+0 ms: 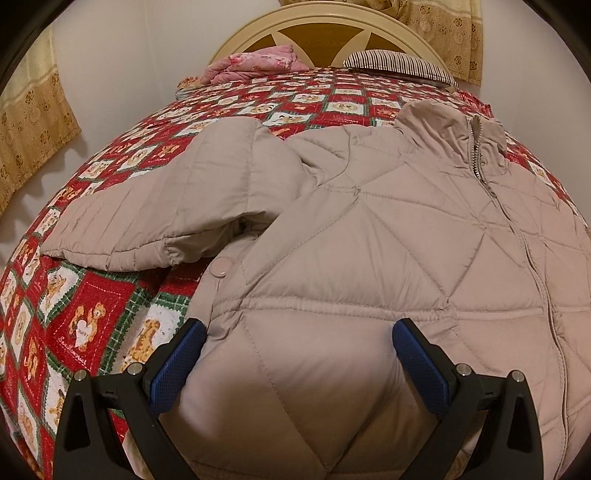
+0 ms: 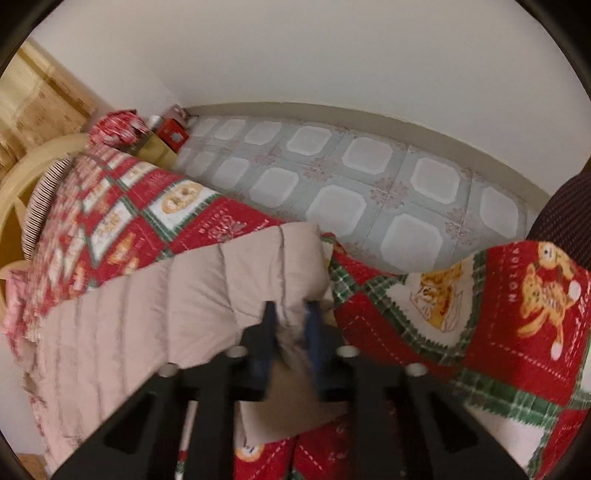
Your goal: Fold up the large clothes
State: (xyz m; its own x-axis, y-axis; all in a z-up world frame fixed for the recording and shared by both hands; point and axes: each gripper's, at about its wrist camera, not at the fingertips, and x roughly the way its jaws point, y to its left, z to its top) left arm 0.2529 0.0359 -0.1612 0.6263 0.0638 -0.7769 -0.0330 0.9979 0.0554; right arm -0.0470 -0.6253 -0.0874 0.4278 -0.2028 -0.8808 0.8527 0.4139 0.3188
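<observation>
A beige quilted jacket (image 1: 369, 229) lies front up on a bed (image 1: 92, 314) covered with a red, green and white bear-print quilt. Its zipper (image 1: 476, 155) runs up to the collar on the far right side, and one sleeve (image 1: 155, 218) stretches out to the left across the quilt. A round snap button (image 1: 221, 267) shows at the jacket's side, just below that sleeve.

The left hand-held gripper (image 1: 299, 336) hovers over the lower part of the jacket with its blue-padded fingers (image 1: 421, 369) spread wide apart and nothing between them.

In the blurred right wrist view, the right hand-held gripper (image 2: 291, 321) is closed on the cuff end of the other sleeve (image 2: 207, 291), its fingers pinching the beige fabric near the bed's edge, with the tiled floor (image 2: 351, 184) beyond.

At the head of the bed, a pink folded cloth (image 1: 255, 64) and a striped pillow (image 1: 399, 62) rest against the cream headboard (image 1: 314, 18). Yellow curtains (image 1: 33, 122) hang on the wall.
</observation>
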